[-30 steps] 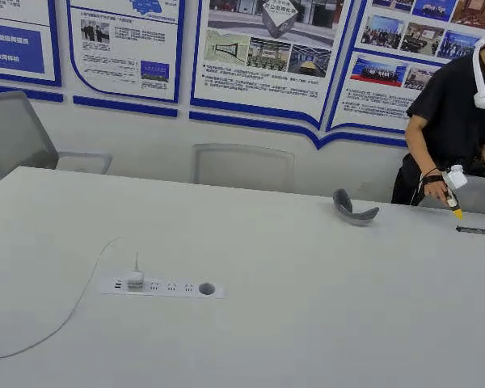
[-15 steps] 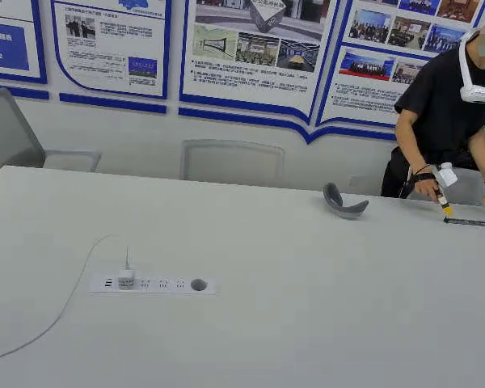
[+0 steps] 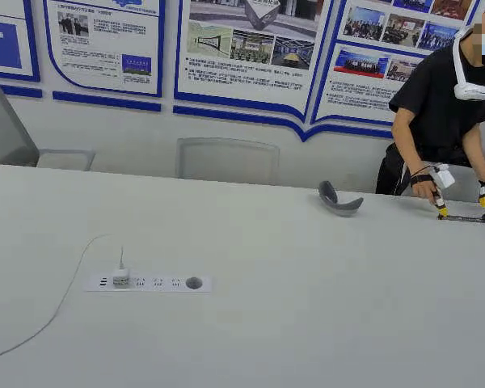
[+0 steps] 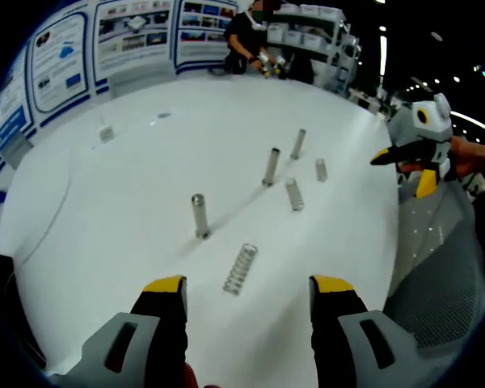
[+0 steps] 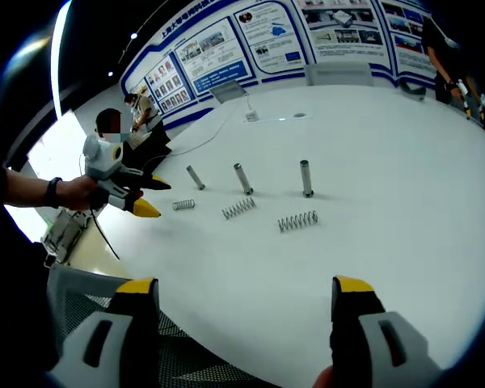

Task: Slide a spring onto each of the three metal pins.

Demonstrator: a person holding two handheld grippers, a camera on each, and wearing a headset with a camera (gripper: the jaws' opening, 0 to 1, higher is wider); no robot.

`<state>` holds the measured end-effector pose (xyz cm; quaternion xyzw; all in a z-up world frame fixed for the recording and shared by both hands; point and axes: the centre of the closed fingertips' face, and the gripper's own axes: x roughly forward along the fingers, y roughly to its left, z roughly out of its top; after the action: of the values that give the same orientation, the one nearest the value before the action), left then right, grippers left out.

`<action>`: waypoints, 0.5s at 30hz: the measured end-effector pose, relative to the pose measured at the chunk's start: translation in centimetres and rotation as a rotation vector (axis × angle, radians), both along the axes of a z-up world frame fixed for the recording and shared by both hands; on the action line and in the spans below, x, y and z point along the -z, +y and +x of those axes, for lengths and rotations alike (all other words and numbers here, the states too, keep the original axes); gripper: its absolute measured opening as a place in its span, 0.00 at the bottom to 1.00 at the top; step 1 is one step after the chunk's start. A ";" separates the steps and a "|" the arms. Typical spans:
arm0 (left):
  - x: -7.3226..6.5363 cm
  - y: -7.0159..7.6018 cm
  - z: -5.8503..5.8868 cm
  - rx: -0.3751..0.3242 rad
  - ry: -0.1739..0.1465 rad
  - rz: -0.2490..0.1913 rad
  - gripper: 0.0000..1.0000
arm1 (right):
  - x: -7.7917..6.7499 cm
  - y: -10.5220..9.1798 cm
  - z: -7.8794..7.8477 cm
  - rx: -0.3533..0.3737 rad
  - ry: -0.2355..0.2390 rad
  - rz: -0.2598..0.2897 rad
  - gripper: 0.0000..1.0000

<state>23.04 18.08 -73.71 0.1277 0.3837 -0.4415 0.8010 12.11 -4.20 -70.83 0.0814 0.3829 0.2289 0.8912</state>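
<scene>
Headset camera has swung a little since the earlier frames; the power strip (image 3: 149,283) and the grey curved piece (image 3: 339,200) keep their spacing on the table (image 3: 307,339), so neither has itself shifted. Left gripper view: left gripper (image 4: 249,285) spread wide, empty, hovering just short of the nearest spring (image 4: 240,269), which lies flat. Beyond it stand the nearest pin (image 4: 199,215), middle pin (image 4: 271,166) and far pin (image 4: 298,143), all upright and bare. A second spring (image 4: 293,194) and third spring (image 4: 321,169) lie flat beside the further pins. Right gripper view: right gripper (image 5: 244,285) likewise spread and empty, well back from the row. Judgement: no spring fitted yet; the step in hand is the first pick-up. To do it well, close lightly across the coils near one end of the nearest spring so they are not crushed, tip it upright, line its bore over the top of the nearest pin, then release only once it has started down. The free gripper could steady the pin, which may topple. Writing: wall posters (image 3: 250,48) carry text too small to read; no brand legible.
</scene>
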 end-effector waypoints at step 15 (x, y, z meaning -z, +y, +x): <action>1.6 -1.1 0.2 0.007 0.014 0.003 0.45 | 0.0 -0.1 -0.1 0.010 0.003 0.004 0.89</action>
<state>23.19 17.01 -75.35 0.1273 0.3894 -0.4447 0.7965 12.05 -4.34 -70.85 0.0853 0.3833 0.2251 0.8917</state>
